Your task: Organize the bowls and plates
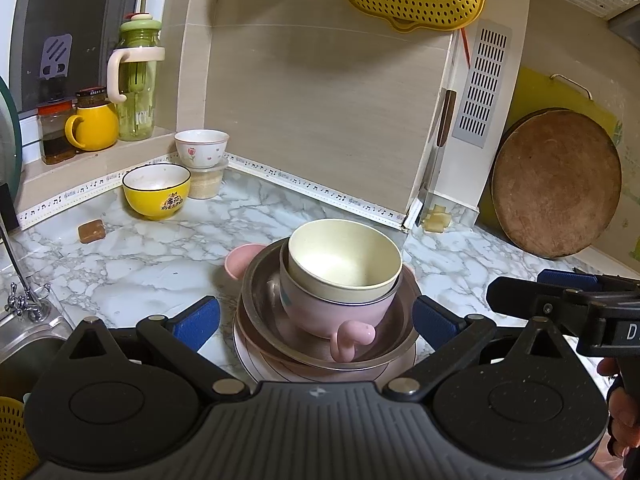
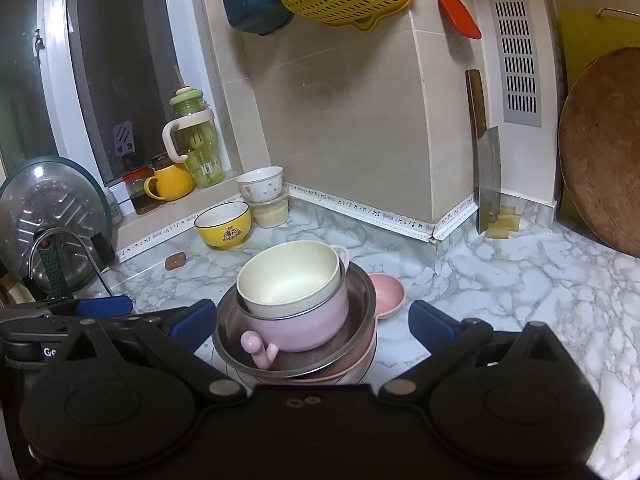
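Both my grippers wide open around one stack of dishes.

Left wrist: my left gripper [image 1: 316, 320] gapes empty, its pads flanking the cream bowl [image 1: 344, 258] nested in the pink mug [image 1: 336, 304], steel bowl [image 1: 256, 300] and plate [image 1: 248, 356] beneath, on the marble counter [image 1: 140, 248].
Right wrist: my right gripper [image 2: 312, 320] gapes too, holding nothing, the same stack between its pads; a yellow bowl [image 2: 223, 226] stands well behind.

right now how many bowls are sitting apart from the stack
2: a yellow ceramic bowl on the marble counter by the ledge, and a white flowered bowl behind it atop a lidded plastic tub. Others may be hidden.
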Tool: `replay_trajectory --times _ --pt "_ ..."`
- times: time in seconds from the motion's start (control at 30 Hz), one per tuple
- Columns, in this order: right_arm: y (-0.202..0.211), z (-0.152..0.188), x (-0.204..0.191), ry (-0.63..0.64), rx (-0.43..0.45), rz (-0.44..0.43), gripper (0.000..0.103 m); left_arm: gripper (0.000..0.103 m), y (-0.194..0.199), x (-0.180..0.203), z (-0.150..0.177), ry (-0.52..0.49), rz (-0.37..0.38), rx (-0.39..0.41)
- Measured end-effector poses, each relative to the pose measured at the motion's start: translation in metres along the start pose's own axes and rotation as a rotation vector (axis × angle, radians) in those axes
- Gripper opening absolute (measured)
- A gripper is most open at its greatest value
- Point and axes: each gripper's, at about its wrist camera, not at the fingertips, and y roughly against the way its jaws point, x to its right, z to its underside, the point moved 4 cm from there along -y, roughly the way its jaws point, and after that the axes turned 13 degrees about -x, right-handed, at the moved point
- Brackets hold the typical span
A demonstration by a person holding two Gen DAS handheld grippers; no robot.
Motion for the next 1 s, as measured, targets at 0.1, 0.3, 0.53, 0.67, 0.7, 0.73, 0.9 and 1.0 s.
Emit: replay_trajectory --times 0.1,0.3,0.53,0.67,0.7,0.73,0.9,1.0 --pt "0.000 0.000 0.000 0.003 -0.002 -0.001 0.103 0.103 0.000 0.000 0.000 0.001 -0.002 -0.001" --pt "0.003 0.001 -0.004 0.009 -0.011 0.000 0.103 0.103 0.002 0.000 0.001 0.012 0.003 -0.022" --pt "0.007 0.004 -0.005 -0.004 -0.022 -0.001 0.103 0.103 0.005 0.003 0.008 0.009 0.011 -0.057" --pt "0.010 0.007 -0.004 -0.021 -0.034 -0.004 0.103 0.103 0.005 0.005 0.013 0.015 0.027 -0.082" --pt "0.010 0.008 -0.004 -0.025 -0.037 -0.004 0.103 0.103 0.006 0.005 0.015 0.015 0.029 -0.084" --pt "0.011 0.009 -0.004 -0.027 -0.039 -0.004 0.103 0.103 0.006 0.006 0.016 0.012 0.031 -0.086" --pt "0.013 0.014 -0.004 -0.032 -0.051 0.001 0.103 0.103 0.009 0.008 0.018 0.014 0.038 -0.082" --pt "0.015 0.015 -0.002 -0.039 -0.051 0.007 0.103 0.103 0.010 0.008 0.017 0.017 0.042 -0.086"
